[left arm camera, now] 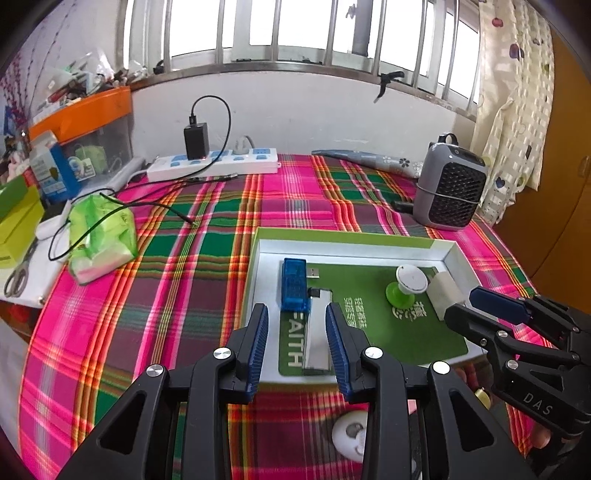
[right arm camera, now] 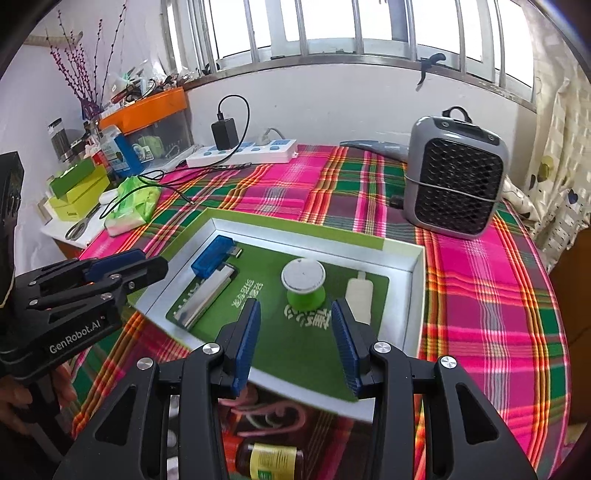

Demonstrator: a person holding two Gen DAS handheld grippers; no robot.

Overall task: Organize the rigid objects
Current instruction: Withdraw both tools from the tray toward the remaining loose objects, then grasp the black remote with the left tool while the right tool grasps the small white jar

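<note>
Left wrist view, silver lighter (left arm camera: pixel 318 328) in tray, beyond open empty jaws

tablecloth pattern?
Plaid tablecloth: pink, green and maroon checks with orange and white lines. Shows best in the right wrist view.

This is a lived-in room of a home, not a workplace. A bright pink, green and red plaid cloth (left arm camera: pixel 207 236) covers the bench, which stands against a white wall below a window with metal bars (left arm camera: pixel 295 33). A cream patterned curtain (left arm camera: pixel 517 110) hangs at the side. Household odds and ends lie about: a white power strip with blue sockets (left arm camera: pixel 218 162) carrying a black charger (left arm camera: pixel 195 140), a small grey portable heater with a black grille (right arm camera: pixel 454 181), a green soft pack of tissues (left arm camera: pixel 99 236), steel scissors (left arm camera: pixel 16 277), and an orange-lidded clear storage box (right arm camera: pixel 155 122) heaped with clutter.
</note>
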